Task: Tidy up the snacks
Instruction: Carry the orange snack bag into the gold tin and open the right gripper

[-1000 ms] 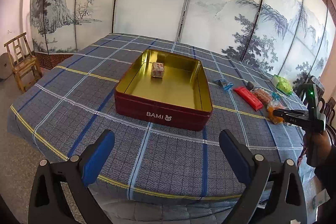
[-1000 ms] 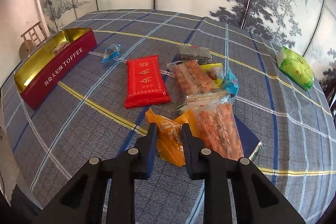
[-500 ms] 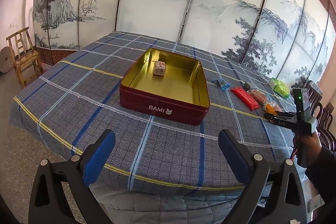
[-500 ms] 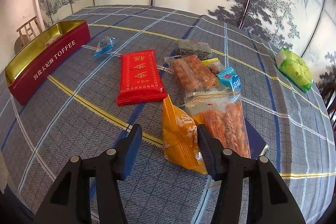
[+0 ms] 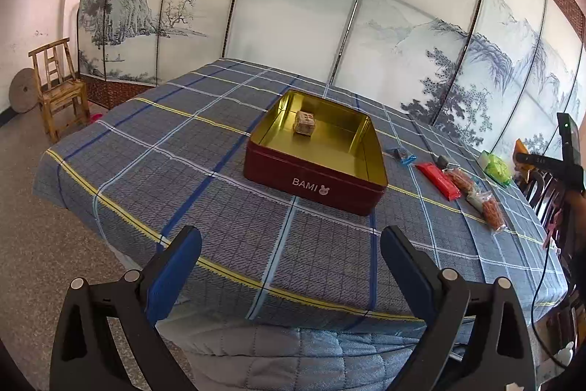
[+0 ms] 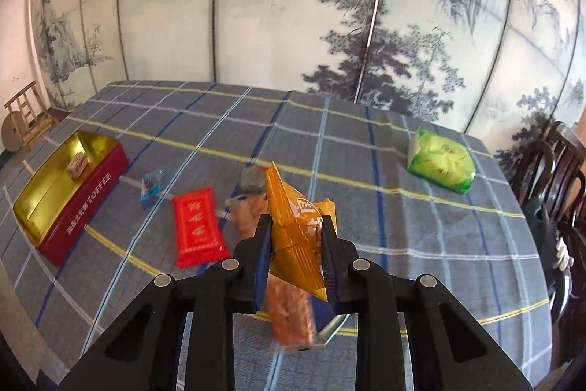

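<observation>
My right gripper is shut on an orange snack packet and holds it lifted above the table. Below lie a red packet, a clear pack of orange snacks, a small blue candy and a green packet. The red tin with a gold inside holds one small wrapped snack; it also shows in the right wrist view at the left. My left gripper is open and empty, near the table's front edge.
A plaid cloth covers the table. A wooden chair stands at the far left by the painted screen. Dark chairs stand at the table's right side. The right hand-held gripper shows at the right edge of the left wrist view.
My right gripper opened around the orange packet, then shut on it and lifted it off the table. My left gripper drew back from the tin and stayed open.
</observation>
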{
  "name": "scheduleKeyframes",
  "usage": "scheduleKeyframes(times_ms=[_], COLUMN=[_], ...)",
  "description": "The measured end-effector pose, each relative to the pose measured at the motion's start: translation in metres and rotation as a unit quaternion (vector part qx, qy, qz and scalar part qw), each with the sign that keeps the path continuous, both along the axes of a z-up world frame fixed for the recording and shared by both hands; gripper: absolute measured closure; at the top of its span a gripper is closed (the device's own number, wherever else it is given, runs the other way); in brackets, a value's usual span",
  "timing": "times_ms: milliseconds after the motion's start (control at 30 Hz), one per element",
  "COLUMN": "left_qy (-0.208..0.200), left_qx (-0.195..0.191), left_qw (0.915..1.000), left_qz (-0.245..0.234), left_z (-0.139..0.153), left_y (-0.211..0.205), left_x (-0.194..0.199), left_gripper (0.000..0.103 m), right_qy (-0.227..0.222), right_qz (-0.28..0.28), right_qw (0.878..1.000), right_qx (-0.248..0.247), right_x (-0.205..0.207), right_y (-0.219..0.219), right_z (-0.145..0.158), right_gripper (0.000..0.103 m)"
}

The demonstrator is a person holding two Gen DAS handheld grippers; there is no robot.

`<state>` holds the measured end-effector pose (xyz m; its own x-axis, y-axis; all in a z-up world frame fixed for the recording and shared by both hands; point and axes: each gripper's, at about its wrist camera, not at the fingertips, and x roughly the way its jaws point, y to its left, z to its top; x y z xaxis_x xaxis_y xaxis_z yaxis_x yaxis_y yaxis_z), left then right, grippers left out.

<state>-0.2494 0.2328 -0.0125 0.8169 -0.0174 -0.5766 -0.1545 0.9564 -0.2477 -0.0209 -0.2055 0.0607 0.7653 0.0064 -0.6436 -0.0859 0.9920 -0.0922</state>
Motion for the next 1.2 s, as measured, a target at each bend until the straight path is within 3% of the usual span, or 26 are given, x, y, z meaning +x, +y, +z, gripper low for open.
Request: scheduleKeyframes(times_ms=[267, 633, 900, 1200], left_qy=[0.003, -0.005, 0.0, 0.008], left_qx=[-0.002, -0.008, -0.008, -0.007], left_qw=[0.9997, 0.9988, 0.997, 0.9935], left_qz=[0.025, 0.048, 0.077, 0.113], left_z=[-0.006, -0.005, -0.012, -0.021], left_y=[0.013, 0.026, 0.046, 0.07], left_x=[-0.022, -0.039, -0.053, -0.069], left_gripper=[0.007, 0.007, 0.007, 0.007], right_qy=[-0.059, -0.107, -0.122, -0.121], right_qz=[-0.053, -0.038, -0.015, 0.023], right_qw=[0.997, 0.993, 0.992, 0.992], right_qx=[-0.02, -0.018, -0.022, -0.016], right_x=[0.006, 0.013, 0.023, 0.031], right_y=[0.003, 0.053, 0.101, 0.16], right_z=[0.066, 0.131, 0.15, 0.149], right_gripper=[0.077, 0.077, 0.077, 0.077])
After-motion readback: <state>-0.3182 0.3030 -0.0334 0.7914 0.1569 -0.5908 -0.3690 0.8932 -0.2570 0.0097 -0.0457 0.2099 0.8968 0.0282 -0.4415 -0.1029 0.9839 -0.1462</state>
